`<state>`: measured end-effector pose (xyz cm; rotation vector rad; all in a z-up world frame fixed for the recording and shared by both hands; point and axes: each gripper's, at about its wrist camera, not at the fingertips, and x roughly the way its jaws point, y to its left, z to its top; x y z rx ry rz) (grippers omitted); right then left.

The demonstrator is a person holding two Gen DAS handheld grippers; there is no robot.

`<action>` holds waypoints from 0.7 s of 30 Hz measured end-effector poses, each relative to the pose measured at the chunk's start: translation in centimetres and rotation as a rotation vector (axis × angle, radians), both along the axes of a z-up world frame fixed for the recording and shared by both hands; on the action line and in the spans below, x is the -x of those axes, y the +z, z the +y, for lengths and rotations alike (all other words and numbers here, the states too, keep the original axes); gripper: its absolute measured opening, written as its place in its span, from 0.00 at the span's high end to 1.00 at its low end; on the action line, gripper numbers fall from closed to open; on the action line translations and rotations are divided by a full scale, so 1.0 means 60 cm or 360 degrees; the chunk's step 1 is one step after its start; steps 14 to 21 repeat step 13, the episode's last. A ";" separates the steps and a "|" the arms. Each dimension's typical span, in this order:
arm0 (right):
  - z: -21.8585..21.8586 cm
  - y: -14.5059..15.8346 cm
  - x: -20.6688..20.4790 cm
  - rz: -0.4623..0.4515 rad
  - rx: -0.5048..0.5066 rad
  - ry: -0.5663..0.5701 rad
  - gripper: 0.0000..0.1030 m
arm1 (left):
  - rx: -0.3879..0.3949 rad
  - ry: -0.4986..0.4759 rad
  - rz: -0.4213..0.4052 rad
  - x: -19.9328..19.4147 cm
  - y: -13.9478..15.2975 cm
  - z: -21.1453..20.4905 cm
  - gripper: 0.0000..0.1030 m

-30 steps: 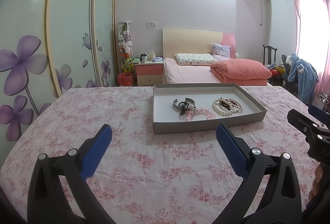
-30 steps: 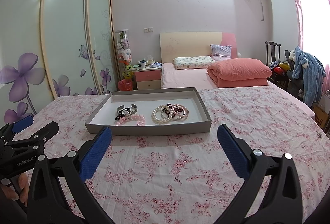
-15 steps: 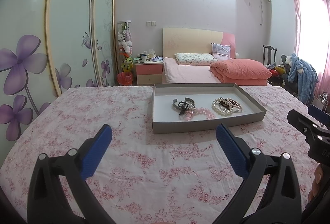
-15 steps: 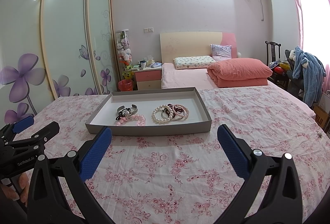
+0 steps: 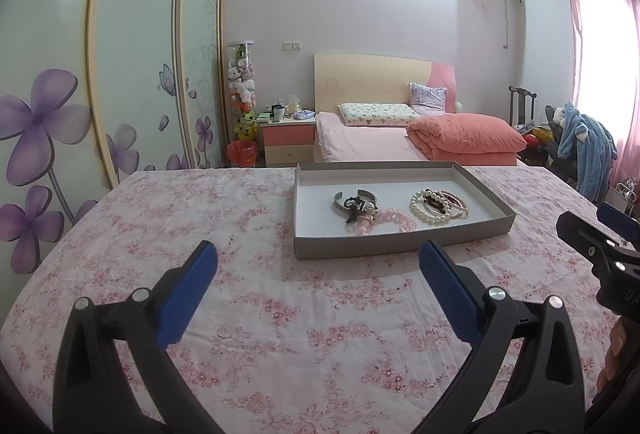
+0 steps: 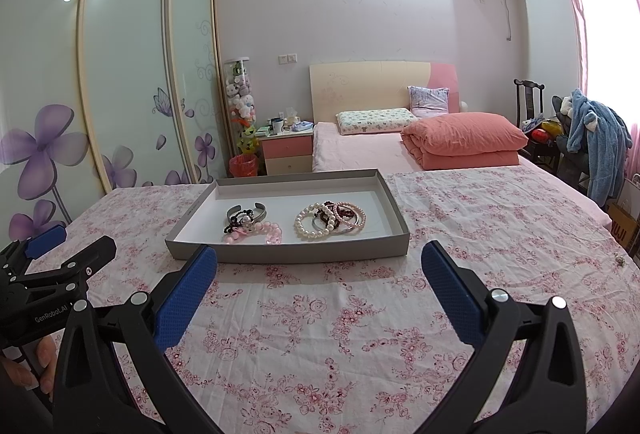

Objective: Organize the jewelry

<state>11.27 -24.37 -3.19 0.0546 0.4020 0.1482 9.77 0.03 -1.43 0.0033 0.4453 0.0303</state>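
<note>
A shallow grey tray (image 5: 400,248) (image 6: 280,254) sits on a table covered with a pink floral cloth. It holds a silver cuff (image 5: 340,200) (image 6: 234,211), a pink bead bracelet (image 5: 394,220) (image 6: 266,230), and a white pearl bracelet (image 5: 424,212) (image 6: 306,226) stacked with other bracelets. My left gripper (image 5: 318,264) is open and empty, short of the tray's near wall. My right gripper (image 6: 318,266) is open and empty, at the tray's near wall. Each gripper shows at the edge of the other's view.
The floral cloth (image 6: 340,334) covers the table. A small metal item (image 6: 620,261) lies on the cloth at far right. Beyond the table are a bed with a pink quilt (image 5: 464,138), a nightstand (image 5: 286,138), and sliding wardrobe doors (image 5: 120,74).
</note>
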 end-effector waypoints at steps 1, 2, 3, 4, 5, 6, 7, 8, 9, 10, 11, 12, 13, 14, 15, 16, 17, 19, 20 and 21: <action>0.000 0.000 -0.001 0.0000 0.0000 0.0000 0.02 | -0.0002 -0.0001 -0.0002 0.001 0.000 -0.003 0.04; -0.001 0.001 -0.001 0.0000 -0.0001 0.0001 0.02 | -0.0002 0.0000 -0.0004 0.001 -0.001 -0.003 0.04; 0.000 0.000 0.000 0.0003 -0.0001 0.0002 0.02 | -0.0003 0.0000 -0.0003 0.002 -0.002 -0.004 0.04; 0.000 -0.001 -0.001 0.0005 -0.0001 0.0002 0.02 | -0.0002 -0.0002 0.0000 0.001 -0.001 -0.004 0.04; 0.000 -0.001 -0.001 0.0006 -0.0001 0.0001 0.02 | -0.0002 -0.0003 0.0002 0.001 -0.002 -0.004 0.04; 0.001 -0.001 0.000 0.0006 0.0000 0.0002 0.02 | -0.0002 -0.0002 0.0006 0.000 -0.001 -0.004 0.04; 0.001 -0.001 -0.001 0.0005 -0.0001 0.0002 0.02 | -0.0001 0.0000 0.0012 0.000 -0.002 -0.005 0.04; 0.001 -0.001 -0.001 0.0005 -0.0001 0.0001 0.02 | 0.0002 0.0002 0.0017 0.000 -0.002 -0.005 0.04; 0.001 -0.001 -0.001 0.0005 -0.0001 0.0001 0.02 | 0.0007 0.0004 0.0019 0.000 -0.002 -0.005 0.04; 0.000 -0.001 -0.001 0.0005 -0.0001 0.0001 0.02 | 0.0011 0.0003 0.0022 0.000 -0.002 -0.004 0.04; 0.001 -0.001 -0.001 0.0006 -0.0001 0.0000 0.02 | 0.0013 0.0002 0.0025 -0.001 -0.001 -0.003 0.04; 0.001 -0.001 -0.001 0.0006 -0.0002 0.0000 0.02 | 0.0015 0.0002 0.0027 0.000 -0.002 -0.004 0.04; 0.001 -0.001 -0.001 0.0007 -0.0002 0.0000 0.02 | 0.0017 0.0000 0.0029 -0.001 -0.001 -0.003 0.04; 0.001 -0.001 -0.001 0.0007 -0.0002 0.0000 0.02 | 0.0017 0.0000 0.0029 -0.001 -0.001 -0.003 0.04; 0.001 -0.001 -0.001 0.0007 -0.0002 0.0000 0.02 | 0.0017 0.0000 0.0029 -0.001 -0.001 -0.003 0.04; 0.001 -0.001 -0.001 0.0007 -0.0002 0.0000 0.02 | 0.0017 0.0000 0.0029 -0.001 -0.001 -0.003 0.04; 0.001 -0.001 -0.001 0.0007 -0.0002 0.0000 0.02 | 0.0017 0.0000 0.0029 -0.001 -0.001 -0.003 0.04; 0.001 -0.001 -0.001 0.0007 -0.0002 0.0000 0.02 | 0.0017 0.0000 0.0029 -0.001 -0.001 -0.003 0.04; 0.001 -0.001 -0.001 0.0007 -0.0002 0.0000 0.02 | 0.0017 0.0000 0.0029 -0.001 -0.001 -0.003 0.04; 0.001 -0.001 -0.001 0.0007 -0.0002 0.0000 0.02 | 0.0017 0.0000 0.0029 -0.001 -0.001 -0.003 0.04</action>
